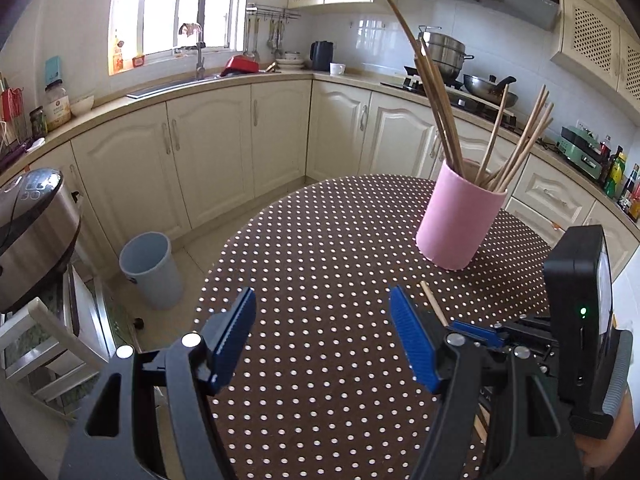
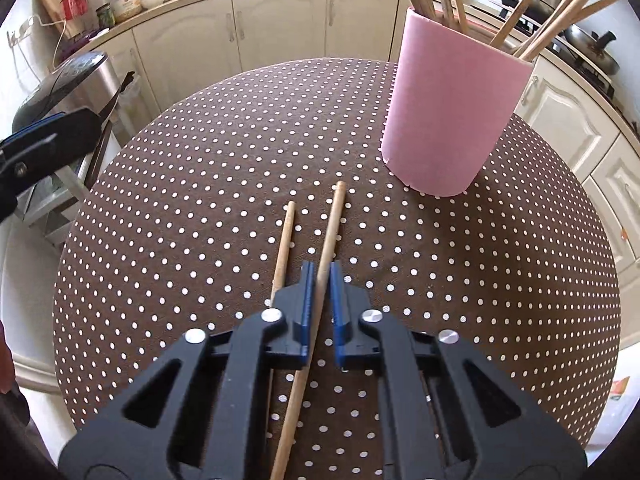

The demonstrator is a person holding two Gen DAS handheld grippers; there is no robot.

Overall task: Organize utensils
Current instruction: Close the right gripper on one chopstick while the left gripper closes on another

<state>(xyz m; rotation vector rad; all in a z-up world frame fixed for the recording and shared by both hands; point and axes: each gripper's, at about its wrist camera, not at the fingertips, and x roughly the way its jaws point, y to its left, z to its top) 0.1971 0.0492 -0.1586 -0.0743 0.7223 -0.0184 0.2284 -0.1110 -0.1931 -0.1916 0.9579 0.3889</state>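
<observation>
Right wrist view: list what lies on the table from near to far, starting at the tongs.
Right tongs closed around one chopstick → loose chopstick lying beside it on the dotted tablecloth → pink holder → upright chopsticks inside it.

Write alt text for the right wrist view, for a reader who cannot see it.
The right gripper has its blue fingers closed around a wooden chopstick on a brown polka-dot table. A second chopstick lies just left of it. A pink holder full of chopsticks stands beyond, to the right.
</observation>
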